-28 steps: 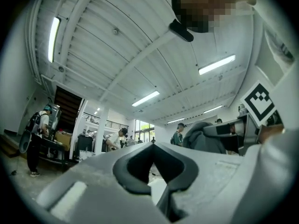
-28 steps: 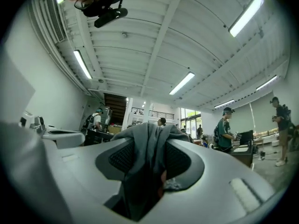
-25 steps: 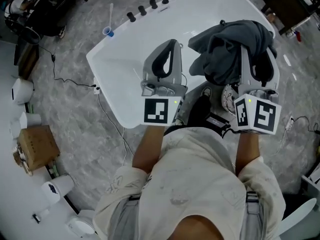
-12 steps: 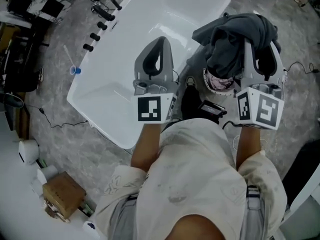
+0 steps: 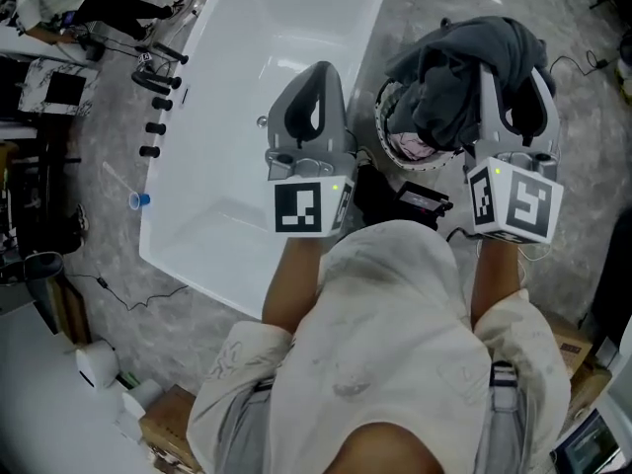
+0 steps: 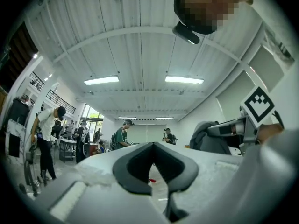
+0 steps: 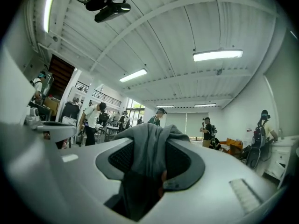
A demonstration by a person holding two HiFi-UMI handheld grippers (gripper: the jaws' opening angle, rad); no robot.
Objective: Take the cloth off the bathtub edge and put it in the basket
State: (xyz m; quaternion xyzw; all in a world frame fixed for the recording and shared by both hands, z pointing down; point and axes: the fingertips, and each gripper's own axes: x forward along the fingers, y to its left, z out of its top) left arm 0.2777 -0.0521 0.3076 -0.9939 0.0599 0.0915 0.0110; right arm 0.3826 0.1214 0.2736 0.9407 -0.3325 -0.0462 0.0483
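I am swinging both tools off the tub, which is sliding leftward in the head view, while the basket is coming in under the cloth. My right tool is clamping the grey cloth, bunched and hanging above the basket's rim. My left tool is riding closed and empty beside it. Letting go too early, I am risking a fold draping over the rim or dropping to the floor.

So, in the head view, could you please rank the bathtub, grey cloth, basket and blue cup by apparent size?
1. bathtub
2. grey cloth, though it is nearer the camera
3. basket, mostly hidden under the cloth, so its rank is unsure
4. blue cup
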